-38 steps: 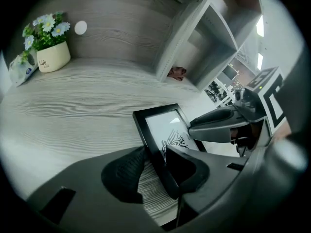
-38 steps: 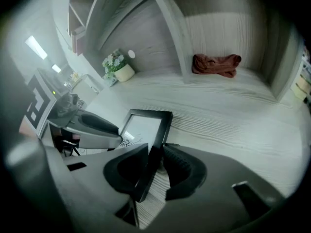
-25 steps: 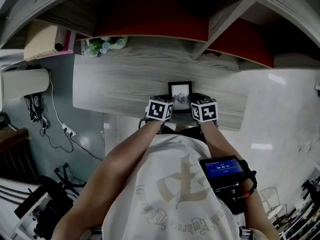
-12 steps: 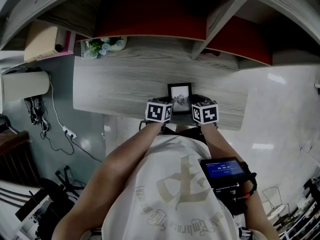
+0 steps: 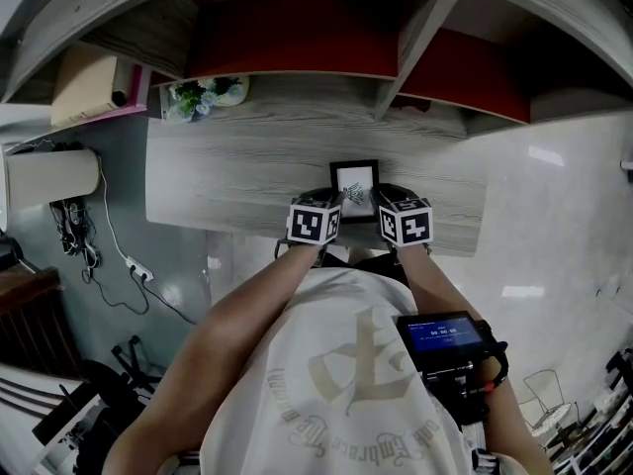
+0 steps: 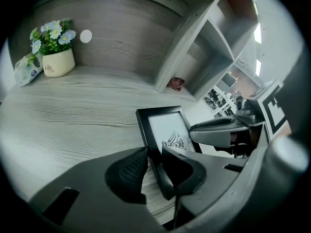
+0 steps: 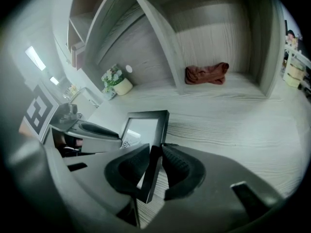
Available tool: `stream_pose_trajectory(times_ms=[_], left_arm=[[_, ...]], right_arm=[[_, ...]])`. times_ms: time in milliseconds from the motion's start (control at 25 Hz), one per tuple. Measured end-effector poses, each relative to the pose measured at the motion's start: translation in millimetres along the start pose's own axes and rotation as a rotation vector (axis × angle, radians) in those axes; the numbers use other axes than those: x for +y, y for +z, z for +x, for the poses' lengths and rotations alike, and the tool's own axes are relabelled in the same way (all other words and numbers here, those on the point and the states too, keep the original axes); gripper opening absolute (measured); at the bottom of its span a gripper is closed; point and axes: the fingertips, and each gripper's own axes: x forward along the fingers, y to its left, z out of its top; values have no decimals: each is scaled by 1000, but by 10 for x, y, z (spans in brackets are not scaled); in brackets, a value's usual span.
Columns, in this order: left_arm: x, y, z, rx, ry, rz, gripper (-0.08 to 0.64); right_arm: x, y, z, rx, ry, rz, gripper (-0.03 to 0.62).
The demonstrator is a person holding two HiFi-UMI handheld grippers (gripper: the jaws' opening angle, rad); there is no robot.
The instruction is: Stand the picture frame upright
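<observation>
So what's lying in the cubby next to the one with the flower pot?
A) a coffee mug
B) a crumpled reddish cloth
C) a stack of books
B: the right gripper view shows a crumpled reddish-brown cloth lying on the floor of that cubby, against its back wall.

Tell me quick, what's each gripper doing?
Left gripper: tongs have just been closing, now clamped on the left edge of the black rectangular picture frame.
Right gripper: tongs clamped on its right edge.
</observation>
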Motion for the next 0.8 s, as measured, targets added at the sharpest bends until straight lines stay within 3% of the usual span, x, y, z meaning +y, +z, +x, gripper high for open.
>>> stream_pose_trajectory(times_ms=[800], left_arm=[[-211,646,40,-113,3,184,101]], right_arm=[[-260,489,-264,-187,-54,-44,83]])
